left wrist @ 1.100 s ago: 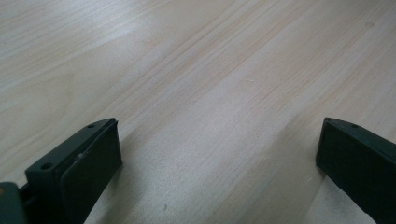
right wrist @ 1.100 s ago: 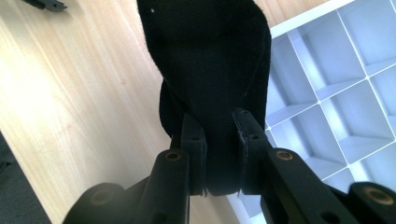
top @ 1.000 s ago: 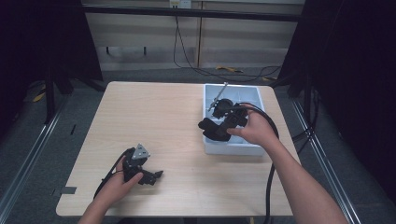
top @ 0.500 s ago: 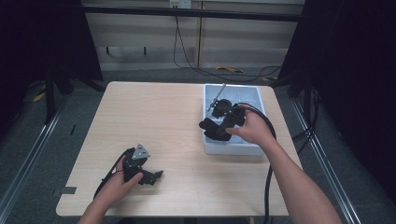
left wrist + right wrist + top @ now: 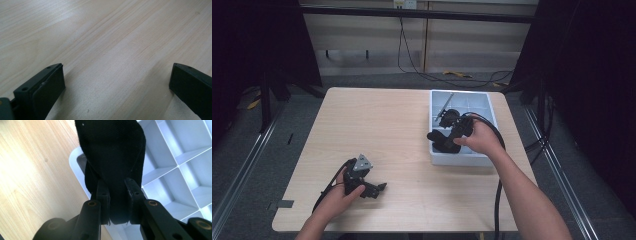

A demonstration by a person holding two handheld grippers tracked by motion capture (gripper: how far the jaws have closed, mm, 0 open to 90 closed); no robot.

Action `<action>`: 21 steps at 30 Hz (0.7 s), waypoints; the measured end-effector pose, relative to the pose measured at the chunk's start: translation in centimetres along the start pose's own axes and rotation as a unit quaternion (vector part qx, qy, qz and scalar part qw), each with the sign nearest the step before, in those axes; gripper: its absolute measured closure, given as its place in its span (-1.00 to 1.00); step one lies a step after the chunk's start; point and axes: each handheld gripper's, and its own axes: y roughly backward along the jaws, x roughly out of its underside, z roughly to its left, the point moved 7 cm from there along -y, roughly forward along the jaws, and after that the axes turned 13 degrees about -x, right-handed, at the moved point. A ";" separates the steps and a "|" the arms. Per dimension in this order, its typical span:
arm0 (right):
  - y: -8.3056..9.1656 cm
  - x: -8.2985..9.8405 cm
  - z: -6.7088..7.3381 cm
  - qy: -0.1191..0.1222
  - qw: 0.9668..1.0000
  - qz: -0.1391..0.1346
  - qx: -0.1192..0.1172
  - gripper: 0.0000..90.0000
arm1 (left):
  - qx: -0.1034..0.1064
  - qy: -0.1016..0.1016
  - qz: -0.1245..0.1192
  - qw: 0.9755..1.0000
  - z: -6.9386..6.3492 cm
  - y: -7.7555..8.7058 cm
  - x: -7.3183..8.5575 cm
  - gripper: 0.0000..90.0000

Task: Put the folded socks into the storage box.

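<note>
Your right gripper (image 5: pixel 117 185) is clamped on a piece of black woven cloth (image 5: pixel 113 152): in the right gripper view its two black jaws pinch the lower end of the fabric between them, and the rest of the cloth stands up and away from the jaw tips. Behind the cloth lies a pale grey plastic tray divided into square compartments (image 5: pixel 175 157), and the cloth hangs over the tray's rounded corner, partly above the tray and partly above the light wooden tabletop (image 5: pixel 32 175) beside it.

From the high view, your right hand (image 5: pixel 479 136) holds that gripper (image 5: pixel 443 141) over the left half of the divided tray (image 5: pixel 486 102), which sits on the right side of the table (image 5: pixel 382 125). The black cloth (image 5: pixel 445 143) shows as a dark shape at the tray's left wall. A thin grey rod-like object (image 5: pixel 445 104) lies in the far part of the tray; what it is cannot be told.

Your left gripper (image 5: pixel 116 82) is released, its two black jaws spread wide apart with bare wood grain between them and nothing in their grasp. In the high view your left hand (image 5: pixel 337 197) rests it (image 5: pixel 374 189) on the table near the front edge, well apart from the tray, with its grey three-cornered plate on top.
</note>
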 end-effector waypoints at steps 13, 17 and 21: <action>-1.4 0.0 -0.2 -0.003 1.000 0.007 -0.011 0.69 | 0.000 0.000 0.000 1.000 0.0 0.0 0.0 -1.00; -1.7 -0.1 -0.1 -0.007 1.000 0.007 -0.018 0.67 | 0.000 0.000 0.000 1.000 0.0 0.0 0.0 -1.00; -1.5 0.0 -0.2 -0.007 1.000 -0.002 -0.020 0.58 | 0.000 0.000 0.000 1.000 0.0 0.0 0.0 -1.00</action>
